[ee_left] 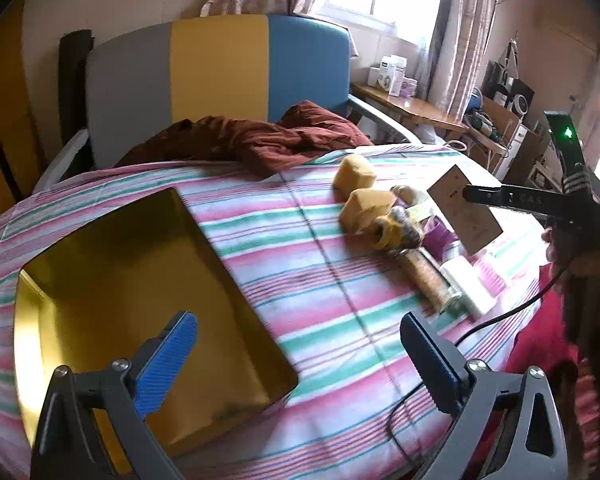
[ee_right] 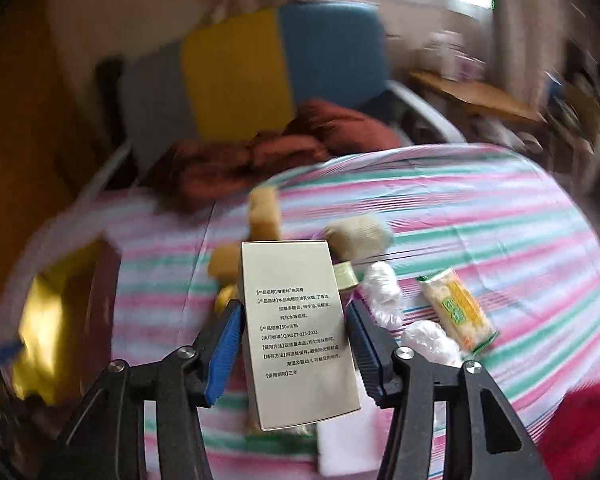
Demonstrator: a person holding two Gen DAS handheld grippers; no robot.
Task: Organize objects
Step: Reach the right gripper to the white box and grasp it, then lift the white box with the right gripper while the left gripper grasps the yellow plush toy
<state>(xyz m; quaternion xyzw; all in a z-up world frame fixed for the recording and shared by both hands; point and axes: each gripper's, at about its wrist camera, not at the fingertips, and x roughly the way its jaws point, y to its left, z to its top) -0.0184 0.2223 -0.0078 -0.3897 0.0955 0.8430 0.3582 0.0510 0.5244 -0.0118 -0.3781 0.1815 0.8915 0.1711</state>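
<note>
Right gripper (ee_right: pixel 294 344) up close: blue pads (ee_right: pixel 225 344) pinch the sides of a pale printed carton (ee_right: pixel 296 332), jaws closed on it, carton upright with a slight lean, lifted off the striped bedspread (ee_right: pixel 480 216). Left wrist view confirms: carton (ee_left: pixel 464 210) hangs in the air above the clutter pile, clamped by the right gripper (ee_left: pixel 470 194).

Left gripper (ee_left: pixel 298 356) is spread wide and holds nothing; it hovers over the near corner of the gold tray (ee_left: pixel 60 280).

Landmark is the gold tray. Carton is well apart from it, on the pile side. Also on that side, on the bedspread: yellow blocks (ee_left: pixel 356 172), a long jar (ee_left: pixel 430 276), a white packet (ee_left: pixel 470 286). In the right view, a snack packet (ee_right: pixel 458 314) and clear-wrapped lumps (ee_right: pixel 382 294) lie beyond the carton, farther from the tray. The red-brown cloth (ee_left: pixel 256 140) is bunched behind the tray near the headboard. Right view is motion-blurred, so small details are unreliable.

Step in hand, as I judge it: carry the carton across to the tray (ee_right: pixel 44 312) and set it in.

Doing it well:
- keep the pinch firm; card sides may flex or slip
- hold the carton clear of the pile while crossing, so nothing is knocked
- clear the tray wall before lowering
- lay it flat or against a wall, leaving room for the rest
- left gripper should move off the tray or steady its rim
- release only once the carton rests on the tray floor
</note>
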